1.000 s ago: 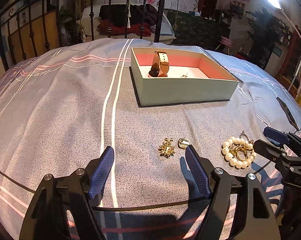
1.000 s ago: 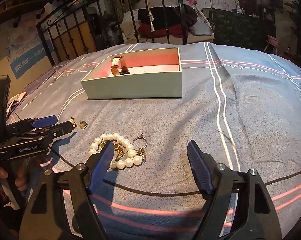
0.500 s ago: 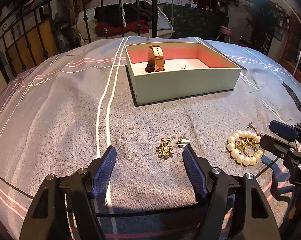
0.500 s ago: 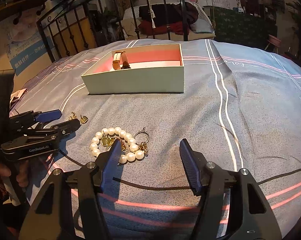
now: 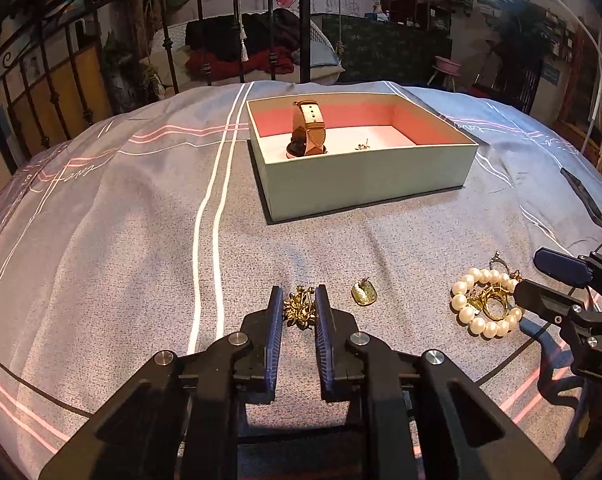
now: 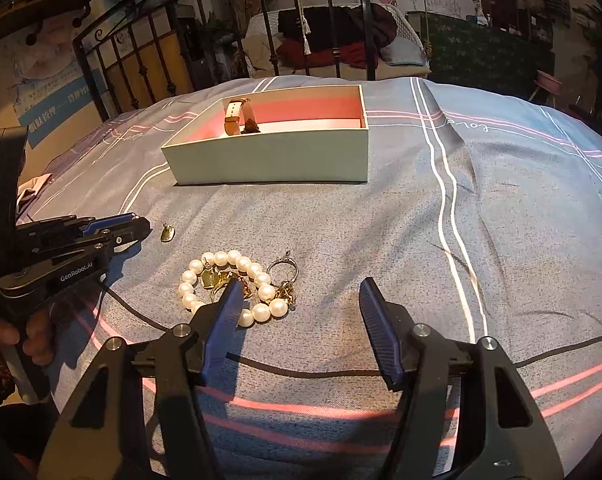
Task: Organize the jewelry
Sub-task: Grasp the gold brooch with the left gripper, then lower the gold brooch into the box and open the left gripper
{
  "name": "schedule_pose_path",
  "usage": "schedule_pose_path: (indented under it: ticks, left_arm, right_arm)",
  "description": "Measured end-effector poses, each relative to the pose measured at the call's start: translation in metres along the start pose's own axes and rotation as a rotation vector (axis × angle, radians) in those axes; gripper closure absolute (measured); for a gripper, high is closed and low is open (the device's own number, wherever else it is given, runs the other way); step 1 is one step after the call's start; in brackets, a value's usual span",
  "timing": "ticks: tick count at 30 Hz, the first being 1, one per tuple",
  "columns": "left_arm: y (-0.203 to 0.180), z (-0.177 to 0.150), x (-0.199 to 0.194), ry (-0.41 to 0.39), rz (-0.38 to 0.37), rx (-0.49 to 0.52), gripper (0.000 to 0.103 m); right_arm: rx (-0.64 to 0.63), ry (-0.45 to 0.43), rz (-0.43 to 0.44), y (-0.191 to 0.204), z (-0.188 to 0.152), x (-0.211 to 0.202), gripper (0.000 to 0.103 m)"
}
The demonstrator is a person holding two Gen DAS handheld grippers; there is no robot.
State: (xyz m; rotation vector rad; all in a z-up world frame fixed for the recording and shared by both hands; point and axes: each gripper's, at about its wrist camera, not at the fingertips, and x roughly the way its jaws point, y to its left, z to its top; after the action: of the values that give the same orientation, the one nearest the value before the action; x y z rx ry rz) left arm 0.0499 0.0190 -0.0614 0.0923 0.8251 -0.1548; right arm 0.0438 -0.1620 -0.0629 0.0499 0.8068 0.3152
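My left gripper [image 5: 298,300] is closing on a gold brooch [image 5: 299,307] that lies on the striped bedspread, with its blue pads against the brooch's sides. A gold leaf-shaped earring [image 5: 364,294] lies just right of it. Further right is a pearl bracelet [image 5: 467,312] with gold pieces inside its loop. My right gripper [image 6: 301,286] stands open over the bedspread, its left fingertip overlapping the pearl bracelet [image 6: 221,258]. A silver ring [image 6: 283,269] lies beside the pearls. The pale green box [image 5: 365,184] holds a brown-strapped watch [image 5: 309,132] and a small earring [image 5: 363,146].
A black iron bed frame [image 5: 307,20] rises behind the box, with a cushioned seat and clothes beyond it. A thin dark object [image 5: 585,196] lies at the bedspread's right edge. A person's hand [image 6: 37,328] holds the left gripper's handle at the left.
The left gripper's jaws have closed from wide apart onto the gold brooch. The right gripper's jaws have narrowed a little and stayed near the pearl bracelet.
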Motion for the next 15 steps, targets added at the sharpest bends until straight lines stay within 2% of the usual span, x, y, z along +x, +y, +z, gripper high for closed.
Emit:
schedule_pose_path:
  ticks: [1, 5, 12, 15]
  left_arm:
    - [0.0, 0.0, -0.001, -0.004, -0.003, -0.001, 0.087]
    - [-0.002, 0.002, -0.006, -0.014, -0.026, -0.016, 0.087]
    - [-0.007, 0.008, -0.013, -0.031, -0.061, -0.031, 0.087]
    - [-0.009, 0.011, -0.017, -0.042, -0.079, -0.038, 0.087]
  right_arm:
    - [-0.002, 0.001, 0.001, 0.0, 0.0, 0.0, 0.043]
    - [-0.006, -0.007, 0.03, 0.001, 0.0, -0.002, 0.082]
    - [0.012, -0.016, 0.04, -0.002, 0.002, -0.003, 0.086]
    - [0.012, -0.031, 0.039, -0.003, 0.005, -0.005, 0.091]
